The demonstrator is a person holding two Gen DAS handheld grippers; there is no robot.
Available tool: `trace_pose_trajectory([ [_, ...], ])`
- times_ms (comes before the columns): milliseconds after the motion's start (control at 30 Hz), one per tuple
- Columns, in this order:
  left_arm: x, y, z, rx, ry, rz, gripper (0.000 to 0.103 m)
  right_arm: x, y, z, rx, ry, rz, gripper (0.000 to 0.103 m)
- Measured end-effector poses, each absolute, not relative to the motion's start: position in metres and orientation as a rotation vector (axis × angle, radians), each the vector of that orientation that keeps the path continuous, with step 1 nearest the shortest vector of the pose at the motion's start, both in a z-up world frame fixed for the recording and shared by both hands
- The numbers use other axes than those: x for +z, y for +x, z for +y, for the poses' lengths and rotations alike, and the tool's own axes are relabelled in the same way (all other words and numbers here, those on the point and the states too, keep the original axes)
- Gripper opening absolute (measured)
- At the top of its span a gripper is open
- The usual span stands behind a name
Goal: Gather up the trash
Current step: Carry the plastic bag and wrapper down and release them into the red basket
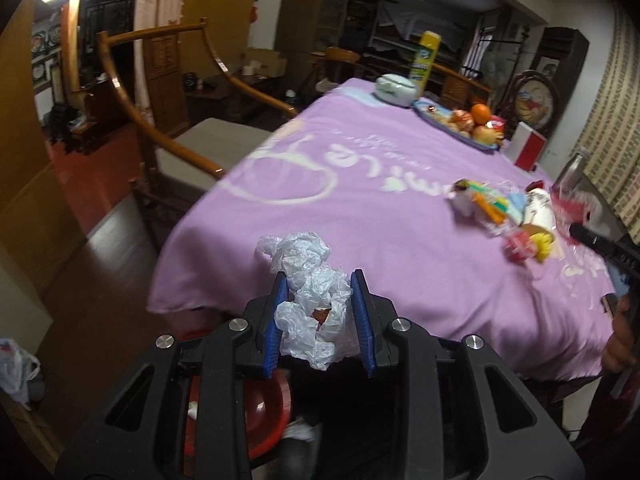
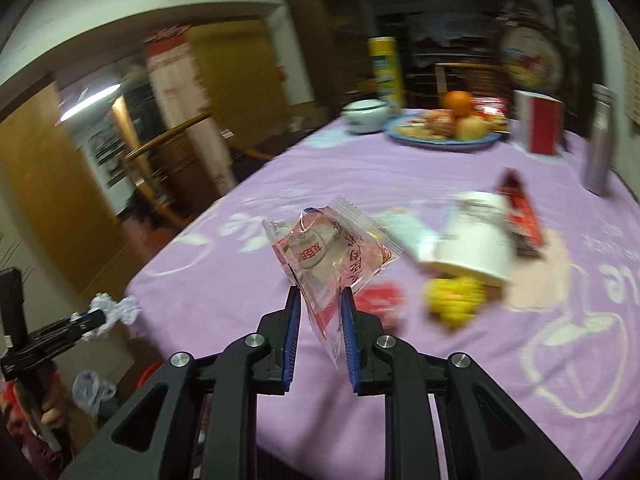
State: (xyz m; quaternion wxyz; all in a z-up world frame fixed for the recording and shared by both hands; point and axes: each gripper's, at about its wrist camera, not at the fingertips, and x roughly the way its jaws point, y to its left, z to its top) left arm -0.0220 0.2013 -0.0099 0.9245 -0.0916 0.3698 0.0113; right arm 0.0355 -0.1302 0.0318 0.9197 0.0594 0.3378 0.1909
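Both grippers are clamped on trash: the left gripper [image 1: 320, 280] pinches a crumpled white plastic bag [image 1: 308, 280] between its blue pads, and the right gripper [image 2: 320, 294] pinches a clear snack wrapper [image 2: 328, 252] with red print by its lower corner, so the wrapper stands up above the purple tablecloth [image 2: 280, 160]. Much of the right wrist view is smeared by motion, so the print on the wrapper cannot be read and the heap beyond it is only roughly legible: a tipped white paper cup [image 2: 476, 236], something yellow [image 2: 456, 296] at its mouth, a red and black packet [image 2: 520, 216] beside it and a red scrap [image 2: 380, 300] just behind the right finger. The plastic bag is wrinkled and translucent, with something reddish showing through a gap low in it, and it hangs over the near edge of the table. Below the left gripper a red bin [image 1: 260, 412] is mostly hidden by the gripper body; pale scraps show in it but cannot be identified. Farther back on the cloth, a blue plate [image 2: 444, 138] holds an orange [image 2: 458, 102], an apple and wrapped snacks, with a white lidded bowl [image 2: 366, 114] and a yellow can [image 2: 386, 70] beside it. A person's hand [image 1: 620, 336] is cut off at the right edge of the left wrist view.
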Motion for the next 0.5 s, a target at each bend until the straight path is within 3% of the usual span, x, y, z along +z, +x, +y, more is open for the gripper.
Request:
trace_pose_trajectory([
  [300,-0.055,-0.045,0.254,0.086,-0.156,0.913,0.037,0.041,0.014,-0.001,0.662,-0.04,0.747,0.02],
  [367,-0.067,-0.047,0.267,0.1,-0.177,0.949,0.052,0.039,0.009,0.027,0.713,-0.077,0.772,0.02],
  [433,-0.072,-0.05,0.277,0.121,-0.206,0.948,0.076,0.036,0.005,0.05,0.753,-0.113,0.795,0.02],
  [500,-0.072,-0.055,0.29,0.137,-0.243,0.918,0.085,0.03,-0.003,0.075,0.791,-0.153,0.821,0.02],
])
